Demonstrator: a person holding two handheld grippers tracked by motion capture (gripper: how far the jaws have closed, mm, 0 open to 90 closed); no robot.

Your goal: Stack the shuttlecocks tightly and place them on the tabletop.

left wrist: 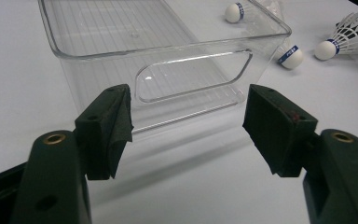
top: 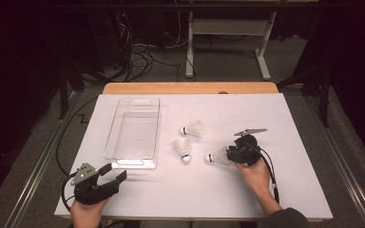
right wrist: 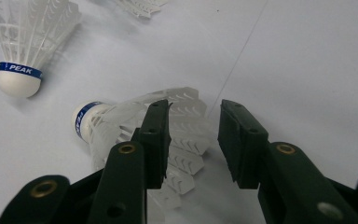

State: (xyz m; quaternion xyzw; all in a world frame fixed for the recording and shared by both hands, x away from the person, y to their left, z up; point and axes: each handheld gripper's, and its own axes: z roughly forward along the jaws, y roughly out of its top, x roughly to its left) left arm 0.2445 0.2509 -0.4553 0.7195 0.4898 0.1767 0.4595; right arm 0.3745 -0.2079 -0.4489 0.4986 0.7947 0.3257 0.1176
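Since the work on the table is gathering shuttlecocks, the step in hand reads as the pick-up of the nearest one.

Right gripper: its black jaws straddle the skirt of the white feathered shuttlecock with a blue-banded cork, a gap visible between them, so not yet clamped.
Grasped thing: that shuttlecock lies on its side on the white table, cork pointing towards the bin, right of centre.
Other shuttlecocks: a second one lies just left of it, a third beyond, both apart from the gripper.
Left gripper: jaws wide apart, holding nothing, facing the near end of the clear rectangular plastic bin.
Bin: sits left of the shuttlecocks, nothing visible inside it.
Next move: I judge the right jaws must close gently on the skirt, since feathers crush easily, then lift and carry leftwards over the bin's rim.
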